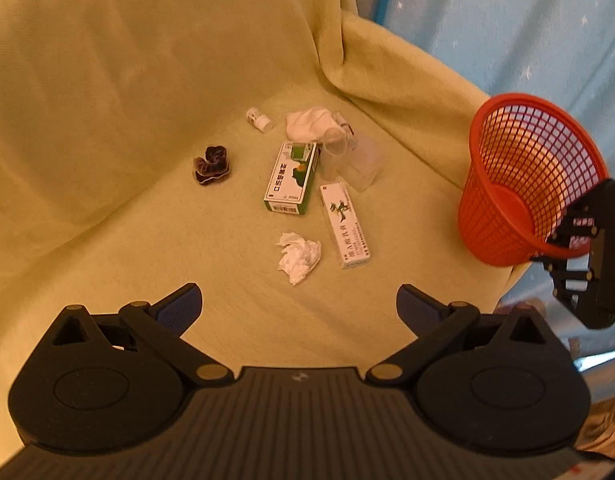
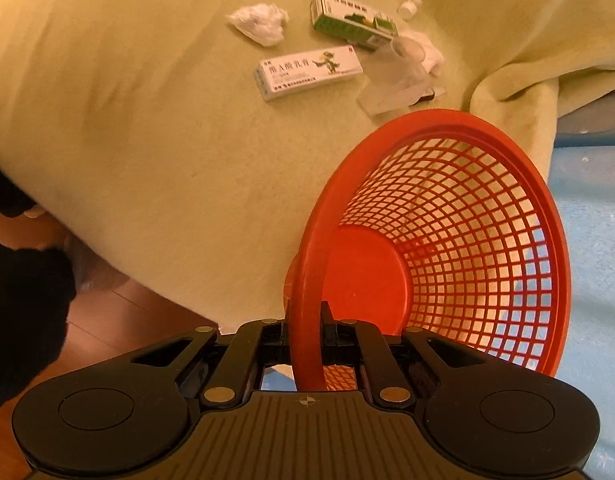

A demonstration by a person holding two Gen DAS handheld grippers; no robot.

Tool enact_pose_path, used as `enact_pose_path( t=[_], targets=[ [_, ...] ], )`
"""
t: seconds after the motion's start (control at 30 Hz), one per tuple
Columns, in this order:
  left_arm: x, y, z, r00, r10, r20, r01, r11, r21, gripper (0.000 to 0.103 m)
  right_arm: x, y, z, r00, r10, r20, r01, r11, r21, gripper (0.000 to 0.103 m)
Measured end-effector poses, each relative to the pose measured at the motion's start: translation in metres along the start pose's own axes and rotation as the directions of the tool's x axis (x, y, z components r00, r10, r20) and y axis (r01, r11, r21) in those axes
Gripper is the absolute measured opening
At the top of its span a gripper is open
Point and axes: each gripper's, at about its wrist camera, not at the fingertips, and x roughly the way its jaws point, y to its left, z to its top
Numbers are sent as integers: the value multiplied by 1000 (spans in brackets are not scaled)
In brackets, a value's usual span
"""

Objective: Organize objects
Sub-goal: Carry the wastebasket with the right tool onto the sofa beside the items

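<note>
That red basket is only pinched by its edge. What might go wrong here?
1. The right tongs clamp only the rim of the tilted red basket, so it might swing or slip free.
2. The basket is empty and tipped sideways; anything dropped in may roll out.
3. The clear plastic cups lie against the green box and white cloth; the open left tongs may nudge neighbours when grabbing one.
</note>
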Motion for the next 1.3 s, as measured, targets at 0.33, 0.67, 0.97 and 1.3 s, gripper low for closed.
enact_pose_path(
  t=[0.33,0.67,0.97,1.3],
  targets=[
    [36,19,28,1000,-5,-29,3,999,-54,102,44,-25,21,992,41,-120,-43,999,-13,4],
    [66,23,47,998,-47,-42,44,996,-74,102,66,-41,34,977,50,-207,-54,998,-14,4],
    [107,35,45,997,-58,-58,59,998,6,101,70,-48,53,984,54,-170,-56,998,-7,4],
    [178,30,29,988,-116,-99,131,978,163,85,68,-50,76,988,63,-140,-69,997,-33,4]
  ],
)
